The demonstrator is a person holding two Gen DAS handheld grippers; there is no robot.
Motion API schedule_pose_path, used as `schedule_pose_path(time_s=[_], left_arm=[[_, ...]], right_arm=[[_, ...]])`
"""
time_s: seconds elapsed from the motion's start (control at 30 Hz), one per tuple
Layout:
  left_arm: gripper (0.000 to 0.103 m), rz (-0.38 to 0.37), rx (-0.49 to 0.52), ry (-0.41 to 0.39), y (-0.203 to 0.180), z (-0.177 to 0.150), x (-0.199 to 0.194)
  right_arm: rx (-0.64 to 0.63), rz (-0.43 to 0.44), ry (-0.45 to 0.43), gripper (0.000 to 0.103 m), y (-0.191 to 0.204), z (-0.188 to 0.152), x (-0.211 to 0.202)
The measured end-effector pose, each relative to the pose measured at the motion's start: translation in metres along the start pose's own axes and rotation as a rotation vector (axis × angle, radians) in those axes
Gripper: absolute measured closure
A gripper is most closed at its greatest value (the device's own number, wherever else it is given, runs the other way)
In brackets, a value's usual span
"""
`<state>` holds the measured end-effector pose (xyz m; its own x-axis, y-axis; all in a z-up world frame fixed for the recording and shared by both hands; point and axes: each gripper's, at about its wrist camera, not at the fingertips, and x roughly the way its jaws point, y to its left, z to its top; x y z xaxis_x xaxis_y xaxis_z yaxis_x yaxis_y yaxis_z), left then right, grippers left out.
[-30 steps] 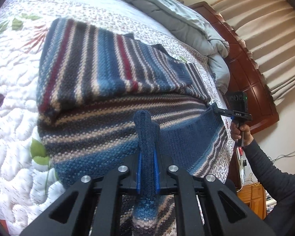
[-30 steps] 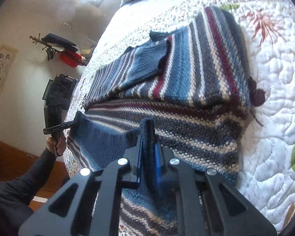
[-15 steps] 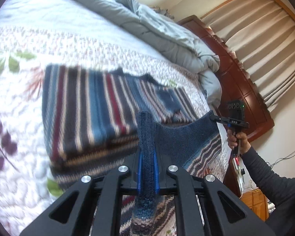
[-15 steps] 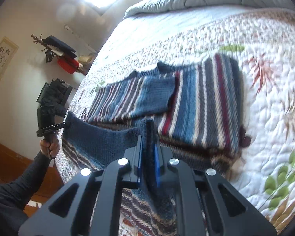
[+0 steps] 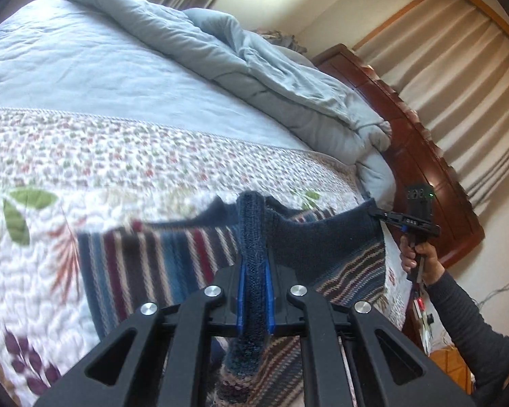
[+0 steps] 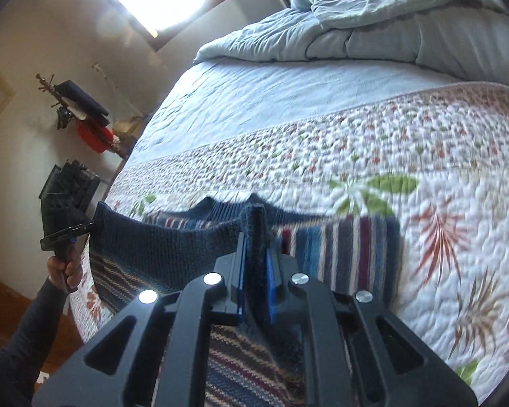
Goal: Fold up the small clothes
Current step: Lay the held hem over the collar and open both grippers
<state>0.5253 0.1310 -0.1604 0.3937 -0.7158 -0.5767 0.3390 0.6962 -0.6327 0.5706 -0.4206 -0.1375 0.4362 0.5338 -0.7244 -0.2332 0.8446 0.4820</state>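
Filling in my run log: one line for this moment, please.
stage: folding hem over | left tool: shut on sweater hem | right tool: shut on sweater hem | hem: raised above quilt

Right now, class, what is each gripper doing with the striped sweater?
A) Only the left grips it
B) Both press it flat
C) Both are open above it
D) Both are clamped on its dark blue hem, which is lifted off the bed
D: the left gripper and right gripper each pinch the striped sweater at its raised hem.
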Motion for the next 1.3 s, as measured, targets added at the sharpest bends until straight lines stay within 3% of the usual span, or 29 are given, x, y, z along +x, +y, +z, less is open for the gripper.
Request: schedule_pose_path(time_s=[0.23,0.57,0.93,1.13,1.3], left_arm=[[0.094,0.026,-0.09,-0.018,0.044,0.029,0.026],[0.094,0.117,-0.12,0.068,0.078,0.051,0.078],[0.094,0.191,-0.155,0.144,0.1,0.042,0.1],[0.094,0.185,-0.162,0.122,0.099,0.048,0.095],[0.094,0.231,-0.175,0.167,0.109,0.038,0.106]], right_arm=[[0.026,-0.06,-0.008,0.094,-0.015,0.027,0.03],[0.087,-0.157,0.029,0.094,-0.045,0.036,0.083],[0.133,-0.19,0.065,0.094,-0.061,0.033,0.107],[0.146,-0.2,0.06,0.094,-0.066,0.033,0.116],[0.166,-0.219,0.076,0.094,-0.073,0.03,0.128]])
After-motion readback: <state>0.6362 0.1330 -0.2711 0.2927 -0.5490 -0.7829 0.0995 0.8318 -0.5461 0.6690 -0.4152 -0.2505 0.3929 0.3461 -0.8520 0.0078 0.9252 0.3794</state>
